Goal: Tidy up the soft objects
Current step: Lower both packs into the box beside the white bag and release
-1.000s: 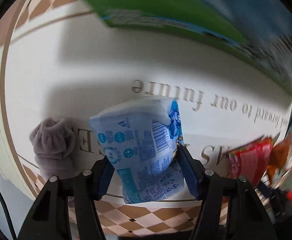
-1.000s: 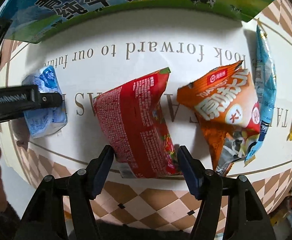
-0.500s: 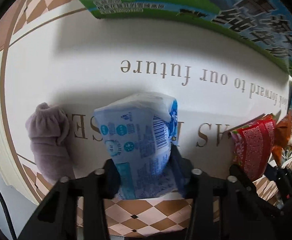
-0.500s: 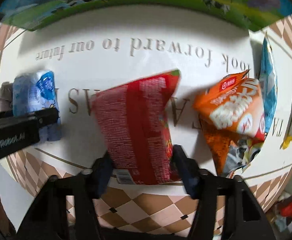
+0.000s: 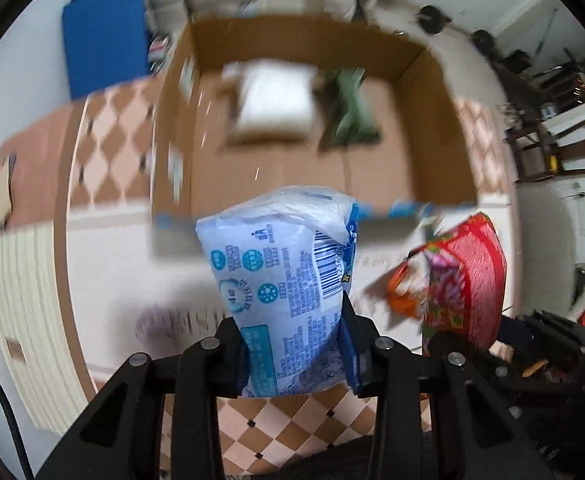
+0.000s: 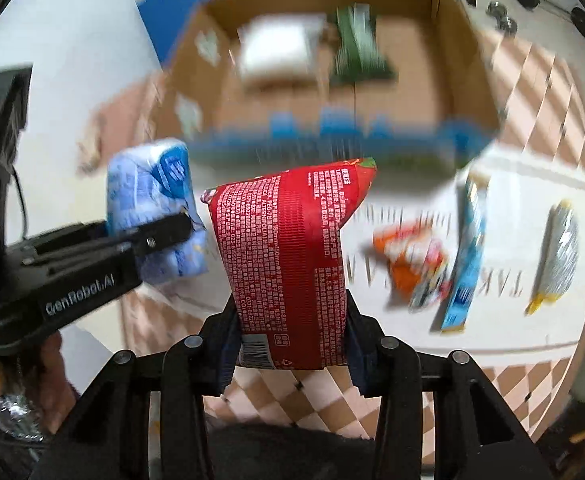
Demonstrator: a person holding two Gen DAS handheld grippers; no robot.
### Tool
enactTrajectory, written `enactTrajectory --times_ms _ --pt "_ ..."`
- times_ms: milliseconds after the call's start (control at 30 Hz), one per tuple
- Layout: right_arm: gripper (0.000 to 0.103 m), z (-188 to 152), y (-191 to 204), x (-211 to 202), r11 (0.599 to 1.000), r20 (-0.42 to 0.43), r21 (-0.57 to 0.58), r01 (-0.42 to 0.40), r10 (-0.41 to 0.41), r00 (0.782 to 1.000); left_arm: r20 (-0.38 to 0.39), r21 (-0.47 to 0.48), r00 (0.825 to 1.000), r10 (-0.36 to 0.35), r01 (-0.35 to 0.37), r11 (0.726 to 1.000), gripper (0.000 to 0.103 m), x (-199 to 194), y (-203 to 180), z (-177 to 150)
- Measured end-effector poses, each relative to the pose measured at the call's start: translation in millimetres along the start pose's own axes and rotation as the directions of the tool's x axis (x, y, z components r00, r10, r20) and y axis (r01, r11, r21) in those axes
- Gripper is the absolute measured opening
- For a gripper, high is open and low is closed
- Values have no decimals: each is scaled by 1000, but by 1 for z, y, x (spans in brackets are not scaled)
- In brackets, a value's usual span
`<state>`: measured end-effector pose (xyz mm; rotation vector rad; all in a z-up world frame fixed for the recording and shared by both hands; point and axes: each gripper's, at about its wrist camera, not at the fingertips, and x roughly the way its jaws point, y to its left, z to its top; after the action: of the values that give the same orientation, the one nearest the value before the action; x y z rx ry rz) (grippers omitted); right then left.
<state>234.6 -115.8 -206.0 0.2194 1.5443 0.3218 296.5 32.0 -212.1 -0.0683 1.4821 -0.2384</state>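
1. Blue-and-white tissue pack (image 5: 288, 300), pinched upright between the fingers of the left gripper (image 5: 294, 350), held above the tabletop (image 5: 104, 264).
2. Red snack bag (image 6: 292, 264), clamped upright by the right gripper (image 6: 292, 344), just beside the tissue pack.
3. Open cardboard box (image 6: 464, 80) beyond both, blurred, holding a white item (image 6: 276, 54) and a green item (image 6: 358, 50).
4. Orange bag (image 6: 408, 260), blue packet (image 6: 466, 264) and silver packet (image 6: 554, 256) lie on the tabletop at right.

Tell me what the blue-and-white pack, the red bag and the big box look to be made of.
Blue-and-white pack: thin glossy plastic film, creased and dented in the left tool.
Red bag: glossy printed plastic, probably foil-lined, pinched by the right tool.
Box: matte brown cardboard, blurred.
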Motion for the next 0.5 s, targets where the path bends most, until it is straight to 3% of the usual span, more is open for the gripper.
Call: enactTrajectory --times_ms 100,200,333,500 --pt "47 45 -4 -37 999 68 13 -47 46 997 -10 30 999 35 -34 999 33 -5 6 48" --pt "47 92 -4 -43 999 114 27 -28 25 993 -88 39 994 63 -60 997 33 15 15 86" --pt "47 146 -5 -7 996 45 80 -40 37 998 -281 -22 960 -6 0 1000 33 67 37 121" --pt "47 173 -6 53 994 -67 106 1 6 998 -399 -35 917 5 -21 999 33 108 54 133"
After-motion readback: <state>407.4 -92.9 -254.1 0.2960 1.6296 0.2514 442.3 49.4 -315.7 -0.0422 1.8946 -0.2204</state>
